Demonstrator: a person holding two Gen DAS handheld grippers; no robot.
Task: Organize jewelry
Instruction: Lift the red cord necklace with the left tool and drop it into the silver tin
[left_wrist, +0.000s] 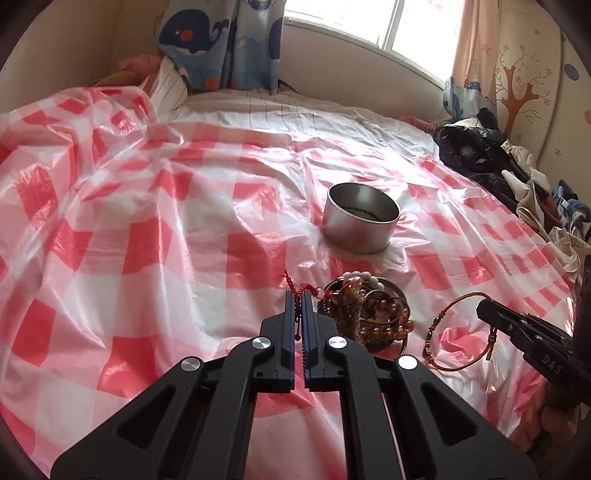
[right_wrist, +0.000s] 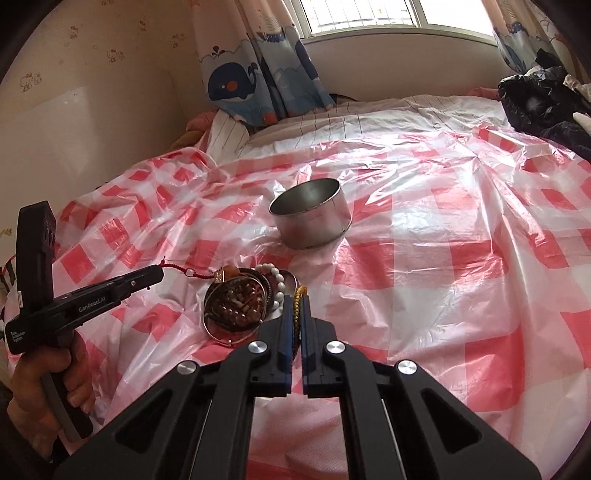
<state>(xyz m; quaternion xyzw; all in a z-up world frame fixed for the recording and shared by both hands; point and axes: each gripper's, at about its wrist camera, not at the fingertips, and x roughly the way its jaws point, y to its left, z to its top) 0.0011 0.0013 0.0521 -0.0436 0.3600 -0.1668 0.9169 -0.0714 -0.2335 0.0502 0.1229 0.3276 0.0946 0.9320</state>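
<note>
Currently, two pieces lifted, both clamped.

Left gripper (left_wrist: 299, 293): jaws drawn narrow on a red cord bracelet (left_wrist: 301, 286), whose knotted tail pokes out past the tips. In the right wrist view the cord runs from the gripper toward the jewelry pile (right_wrist: 240, 299), its far end touching or caught among the pile.

Right gripper (right_wrist: 294, 299): jaws narrow on a braided cord bracelet (left_wrist: 458, 328), gold-and-red weave pinched between the pads. The loop hangs open below the tips, one side low over the bed; contact with the sheet cannot be told.

Jewelry pile: amber bead strings, white bead bracelet (right_wrist: 275, 277), metal bangles, heaped together between the two grippers, near the bed's front edge.

Metal tin (left_wrist: 360, 218): round, open, lidless, upright; sits toward the middle of the bed, straight ahead beyond the pile and well apart from it. Something dark lies at its bottom; what it is cannot be told. Judged the likely destination. It lies forward of both grippers, slightly right of the left gripper's line and about centred on the right's; neither is clearly nearer.

Surface: bed under a crinkled red-and-white check plastic sheet (left_wrist: 147, 221), soft and slippery-looking.

Room: whale-print curtains (right_wrist: 236, 81), bright window at the far edge, dark clothes heap (left_wrist: 476, 147) at the far right corner.
</note>
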